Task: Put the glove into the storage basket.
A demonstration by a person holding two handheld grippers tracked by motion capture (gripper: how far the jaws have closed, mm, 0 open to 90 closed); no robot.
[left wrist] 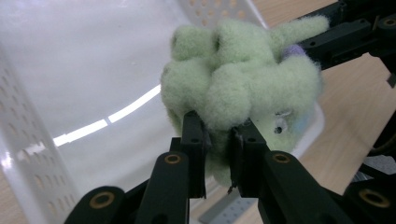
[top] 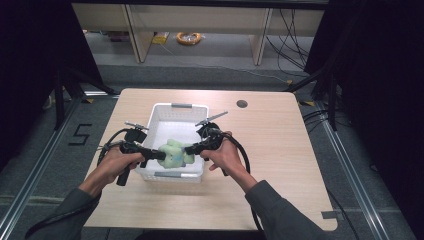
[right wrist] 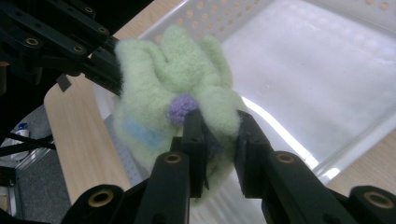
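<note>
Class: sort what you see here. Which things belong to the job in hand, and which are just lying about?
In the job: green plush toy; white basket; left gripper; right gripper.

Lying about: yellow cable coil on the floor; table.

Basket (top: 172,111) sits on the tabletop (top: 270,150), left of centre, its near wall close to the front edge. Plush toy (top: 175,152) is over the basket's near end, just behind the near wall, held between the two grippers. Left gripper (top: 159,155) comes in from the toy's left across the basket's left wall, right gripper (top: 190,149) from the toy's right across the right wall; each pinches a fold of the toy. Round hole (top: 242,104) in the tabletop near the back edge, right of the basket
</note>
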